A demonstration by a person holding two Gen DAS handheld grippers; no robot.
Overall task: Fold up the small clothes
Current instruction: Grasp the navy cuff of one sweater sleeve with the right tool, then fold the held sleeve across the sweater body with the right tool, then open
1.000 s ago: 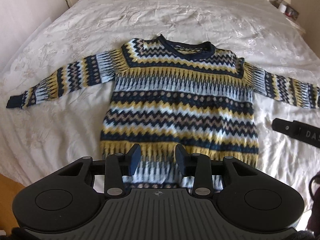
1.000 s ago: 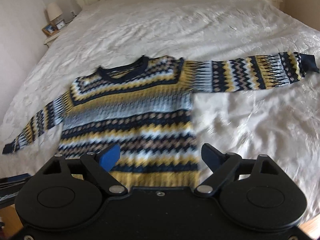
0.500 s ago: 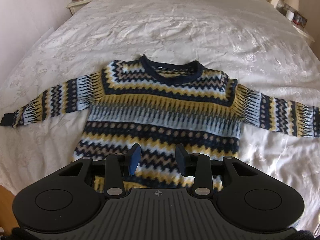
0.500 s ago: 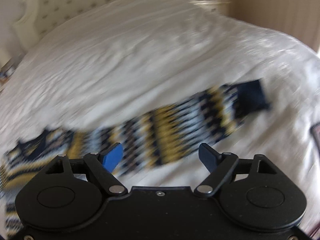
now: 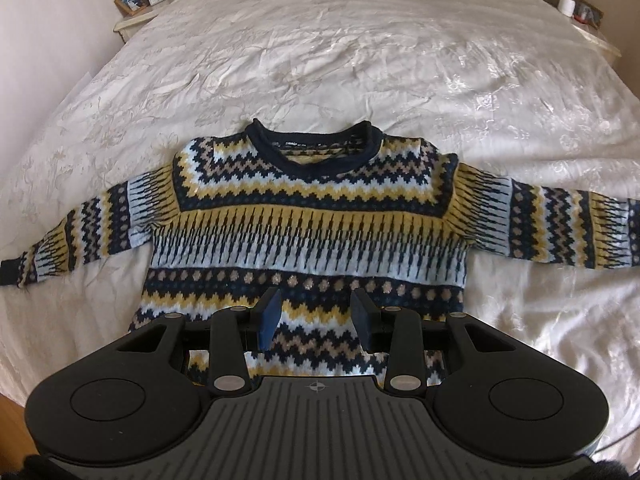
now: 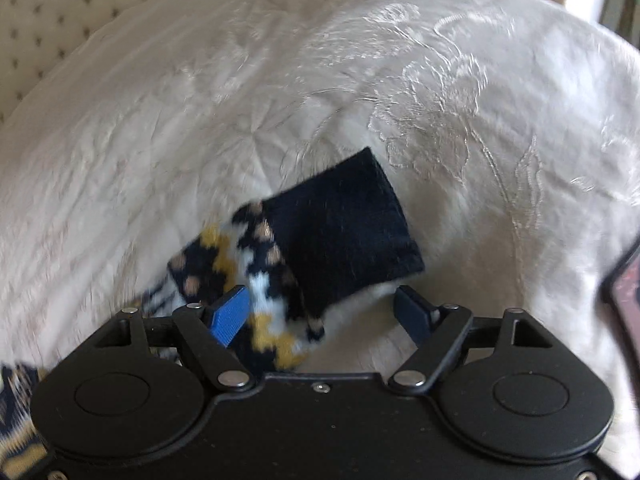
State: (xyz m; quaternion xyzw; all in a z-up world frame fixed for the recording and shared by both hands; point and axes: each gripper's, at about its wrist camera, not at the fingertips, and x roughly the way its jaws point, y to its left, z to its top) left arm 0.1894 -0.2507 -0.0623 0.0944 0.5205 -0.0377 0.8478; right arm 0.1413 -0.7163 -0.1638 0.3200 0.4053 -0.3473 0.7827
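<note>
A small knitted sweater (image 5: 308, 216) in navy, yellow and light blue zigzags lies flat on the bed, front up, collar away from me, both sleeves spread sideways. My left gripper (image 5: 316, 320) is open and empty, hovering over the sweater's lower body. In the right wrist view my right gripper (image 6: 324, 312) is open and empty, just above the end of the sweater's right sleeve, whose navy cuff (image 6: 348, 232) lies just ahead of the fingertips. The patterned sleeve part runs under the blue left fingertip (image 6: 230, 314).
The white embroidered bedspread (image 5: 340, 48) covers the bed. Nightstands with lamps and frames stand at the far left (image 5: 140, 0) and far right (image 5: 576, 4). A dark flat object (image 6: 626, 300) lies at the right edge. The quilted headboard (image 6: 60, 20) is at the upper left.
My right gripper has swung right along the sleeve, from over the sweater's body to the cuff, and moved closer. My left gripper has moved forward over the body. Both stayed open.
</note>
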